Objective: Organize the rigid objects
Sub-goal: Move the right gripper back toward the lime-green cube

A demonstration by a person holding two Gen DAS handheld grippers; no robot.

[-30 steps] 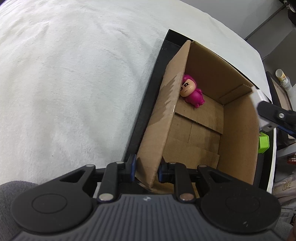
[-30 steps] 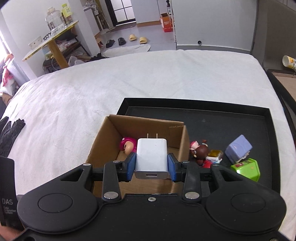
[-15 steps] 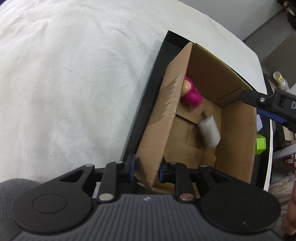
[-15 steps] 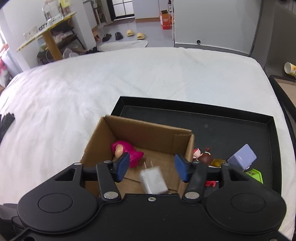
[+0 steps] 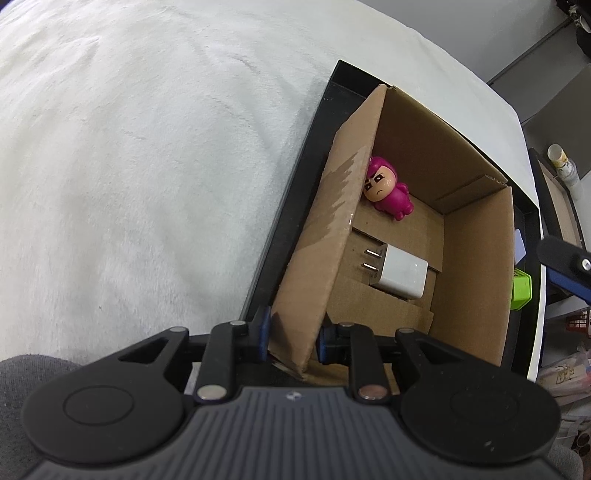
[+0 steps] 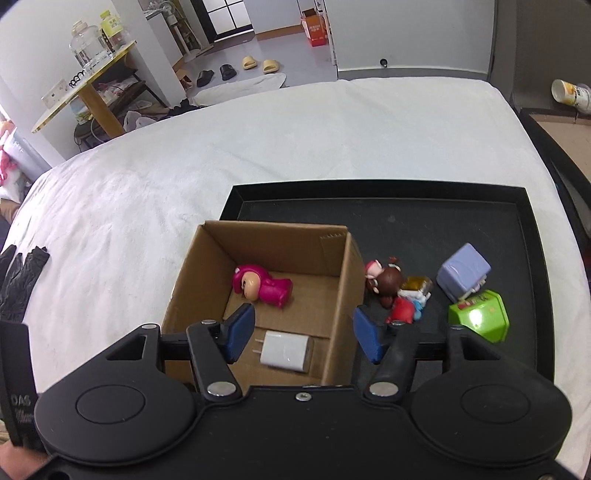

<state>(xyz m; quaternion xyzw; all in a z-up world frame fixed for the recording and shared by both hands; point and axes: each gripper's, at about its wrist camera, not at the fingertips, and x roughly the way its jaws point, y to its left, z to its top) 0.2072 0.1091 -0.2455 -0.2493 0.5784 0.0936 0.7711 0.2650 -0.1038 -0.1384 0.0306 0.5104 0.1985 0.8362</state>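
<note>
Dropped white charger (image 6: 285, 352) now lies in box (image 5: 306, 258), right gripper (image 6: 303, 334) spread empty, left gripper (image 5: 293, 334) pinching wall.

White bed cover (image 6: 258, 147) fills the foreground. Behind it: grey floor (image 6: 280, 48) w/ slippers (image 6: 260, 64), white wall (image 6: 406, 33), yellow-top table (image 6: 88, 85) at left, dark window (image 6: 225, 14) at the back.

The box (image 6: 343, 280) is brown. A pink doll (image 6: 264, 286) and a white charger (image 6: 286, 350) lie inside. The tray (image 6: 406, 188) is black, the blanket (image 6: 147, 184) white. One toy (image 6: 480, 319) is bright green, another block (image 6: 463, 271) pale purple.
</note>
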